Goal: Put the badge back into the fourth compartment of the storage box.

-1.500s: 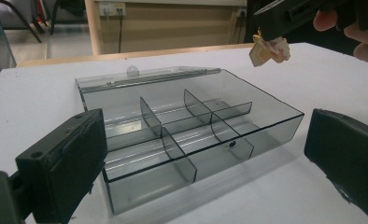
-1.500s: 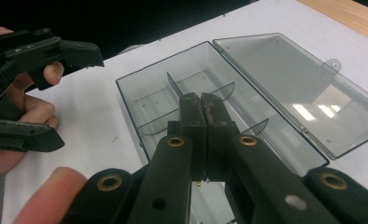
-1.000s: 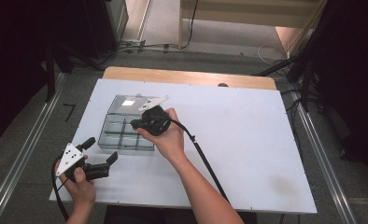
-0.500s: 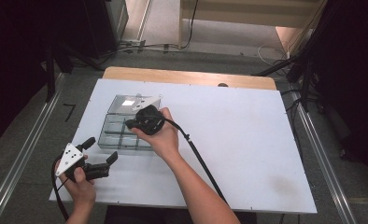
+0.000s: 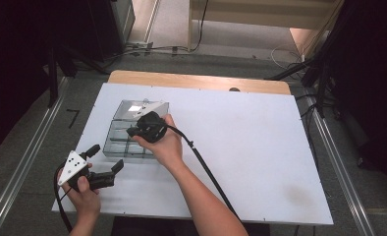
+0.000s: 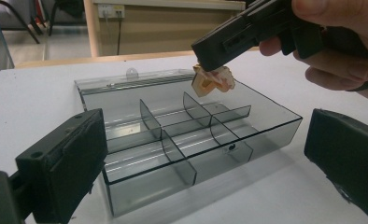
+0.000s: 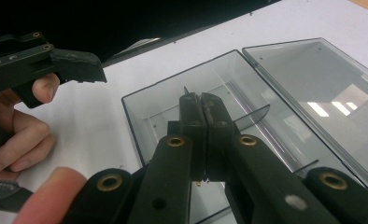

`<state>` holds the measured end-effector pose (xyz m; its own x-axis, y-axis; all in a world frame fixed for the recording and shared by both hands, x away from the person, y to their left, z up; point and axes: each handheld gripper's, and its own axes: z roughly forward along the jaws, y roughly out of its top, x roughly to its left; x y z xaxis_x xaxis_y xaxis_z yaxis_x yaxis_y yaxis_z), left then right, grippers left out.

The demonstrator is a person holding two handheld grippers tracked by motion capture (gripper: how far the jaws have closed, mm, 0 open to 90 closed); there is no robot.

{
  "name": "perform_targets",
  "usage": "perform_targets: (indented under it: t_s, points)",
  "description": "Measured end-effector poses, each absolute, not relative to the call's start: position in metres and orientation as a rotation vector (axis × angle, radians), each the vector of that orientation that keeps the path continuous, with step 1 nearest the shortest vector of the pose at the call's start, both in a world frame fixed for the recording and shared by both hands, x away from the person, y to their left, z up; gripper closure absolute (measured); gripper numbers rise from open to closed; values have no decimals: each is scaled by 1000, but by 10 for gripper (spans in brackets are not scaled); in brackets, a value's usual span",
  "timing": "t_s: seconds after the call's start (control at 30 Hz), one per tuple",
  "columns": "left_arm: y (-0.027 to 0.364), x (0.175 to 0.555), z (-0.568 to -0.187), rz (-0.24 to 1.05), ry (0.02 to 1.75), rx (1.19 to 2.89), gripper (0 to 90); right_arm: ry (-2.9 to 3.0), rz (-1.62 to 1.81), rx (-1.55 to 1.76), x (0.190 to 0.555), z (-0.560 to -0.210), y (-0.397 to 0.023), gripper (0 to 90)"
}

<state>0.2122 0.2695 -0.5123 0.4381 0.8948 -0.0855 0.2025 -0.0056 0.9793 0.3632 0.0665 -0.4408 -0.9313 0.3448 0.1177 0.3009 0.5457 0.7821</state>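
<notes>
A clear grey compartment box (image 5: pixel 114 129) lies on the white table, lid (image 5: pixel 132 108) flipped open at its far side. My right gripper (image 5: pixel 130 132) hangs over the box, shut on a small tan piece (image 6: pixel 212 81). In the left gripper view that piece hovers above the box's (image 6: pixel 266 122) far compartments, clear of the dividers. In the right gripper view my shut jaw tips (image 7: pixel 201 100) point down into a compartment of the box (image 7: pixel 140 116). My left gripper (image 5: pixel 106 157) rests open near the box's front left corner, nothing between its jaws (image 6: pixel 205 163).
The white table (image 5: pixel 260 147) stretches wide to the right of the box. The right gripper's cable (image 5: pixel 206 167) trails along the forearm. A wooden strip (image 5: pixel 196 81) borders the table's far edge, and metal rails (image 5: pixel 334 162) run along both sides.
My right gripper has shifted a little left and down over the box with the tan piece still in it. The left gripper has stayed where it was.
</notes>
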Motion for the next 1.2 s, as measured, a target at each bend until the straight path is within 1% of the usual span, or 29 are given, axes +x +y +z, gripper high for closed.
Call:
perform_targets:
  t_s: [1.2]
  points:
    - [272, 212, -512, 722, 1014, 1492, 0, 2786, 1329, 535, 366, -463, 105, 872]
